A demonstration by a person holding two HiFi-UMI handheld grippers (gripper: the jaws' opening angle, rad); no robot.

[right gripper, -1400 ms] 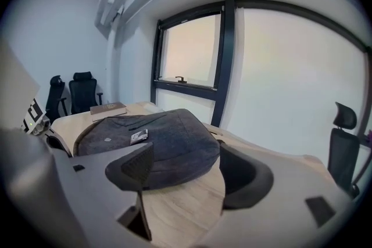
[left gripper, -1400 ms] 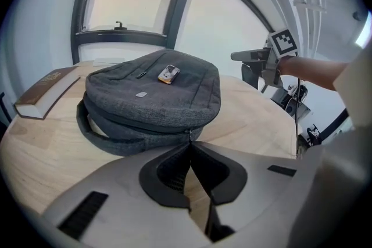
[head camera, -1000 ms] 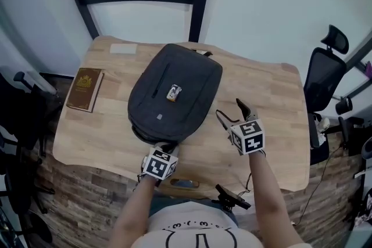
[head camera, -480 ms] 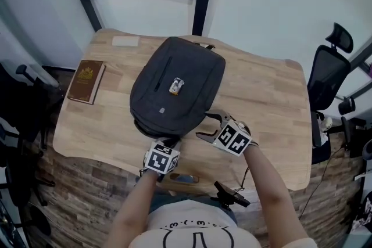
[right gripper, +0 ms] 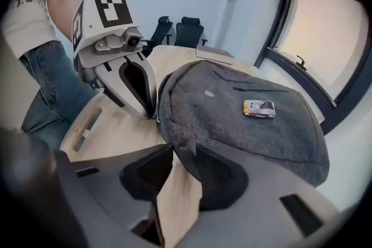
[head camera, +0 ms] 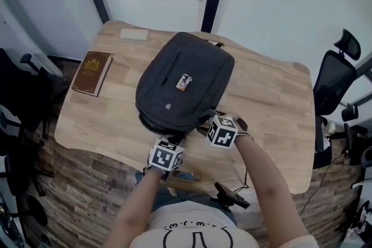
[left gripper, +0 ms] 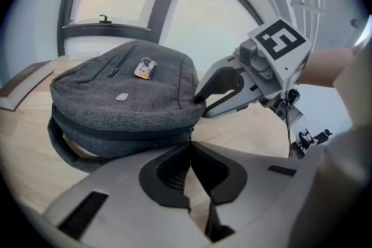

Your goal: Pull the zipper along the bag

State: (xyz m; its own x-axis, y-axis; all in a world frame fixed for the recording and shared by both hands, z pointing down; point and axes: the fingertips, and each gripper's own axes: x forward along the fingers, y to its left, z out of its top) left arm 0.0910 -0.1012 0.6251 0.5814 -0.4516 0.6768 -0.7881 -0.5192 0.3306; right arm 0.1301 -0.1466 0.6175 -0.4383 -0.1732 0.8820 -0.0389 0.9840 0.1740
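Bag [head camera: 186, 75] is grey and lies flat on the wooden bench [head camera: 273, 101], close to the edge where the person stands. It looks soft and floppy, and I think it is quite light. So it may slide or bunch up when the zipper [left gripper: 122, 135] on its side gets pulled. The best place to hold is the tiny zipper pull [left gripper: 189, 132]. The other grip should go on the cloth right beside it, to keep the bag from moving.

The left hand-held gripper [left gripper: 190, 145] has its jaws pressed tight together, and the thin pull seems to be pinched at their tips. The right hand-held gripper [right gripper: 184, 151] has just been closing its jaws. They are narrow now, with the bag's near corner between them, and the cloth looks nipped.

A small yellow and white badge [head camera: 183, 82] sits on top of the bag, and a little grey patch [head camera: 167, 106] is sewn lower down. Any words on them are too small to read. A brown book [head camera: 92, 72] lies well apart on the left, with a gold crest I cannot read either.
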